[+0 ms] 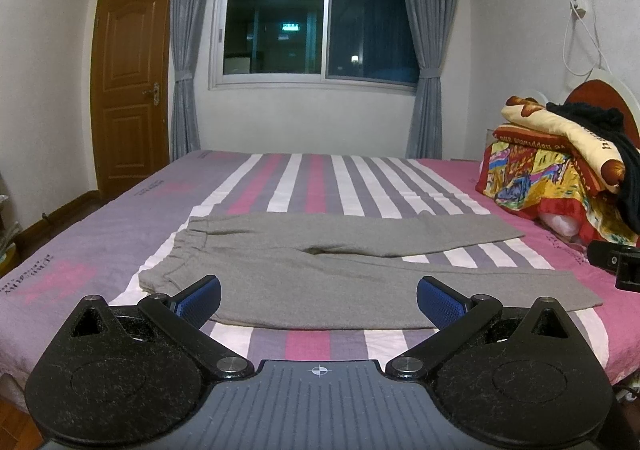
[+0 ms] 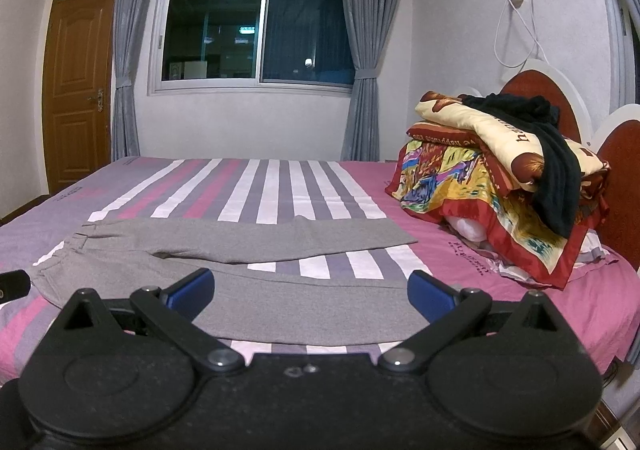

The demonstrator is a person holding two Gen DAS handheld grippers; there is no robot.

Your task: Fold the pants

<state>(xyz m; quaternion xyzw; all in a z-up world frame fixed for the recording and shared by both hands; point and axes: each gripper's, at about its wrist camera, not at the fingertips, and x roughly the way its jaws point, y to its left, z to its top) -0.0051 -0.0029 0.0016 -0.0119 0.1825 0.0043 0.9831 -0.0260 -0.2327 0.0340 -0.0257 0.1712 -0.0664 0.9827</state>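
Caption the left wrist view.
Open left gripper hovers before flat grey fabric pants on striped pink-purple bedsheet.

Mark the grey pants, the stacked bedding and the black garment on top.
Grey knit pants (image 1: 328,270): left wrist view, near leg.
Colourful stacked bedding (image 2: 452,185): right wrist view, front face.
Black garment (image 2: 560,177): right wrist view, hanging part.

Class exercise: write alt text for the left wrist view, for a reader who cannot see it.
Grey pants lie flat and unfolded on a pink, white and purple striped bed, waistband to the left, legs running right. The open left gripper hovers at the near edge, holding nothing. Folded blankets are stacked at the right.
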